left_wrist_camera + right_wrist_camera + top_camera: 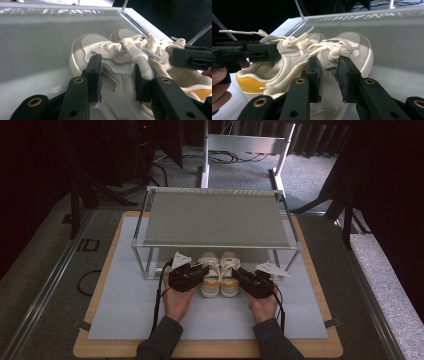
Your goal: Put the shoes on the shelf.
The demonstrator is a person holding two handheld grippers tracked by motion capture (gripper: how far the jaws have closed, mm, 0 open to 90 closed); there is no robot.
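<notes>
— Where are the sneakers?
— Side by side under the shelf rack (215, 217). Your left gripper (196, 271) clamps the left sneaker (210, 275); your right gripper (243, 274) clamps the right sneaker (229, 276).

High view looks forward and down on the table (125, 320) from the person's edge — both gripper views sit close, sharing the shoes (105, 57).
</notes>
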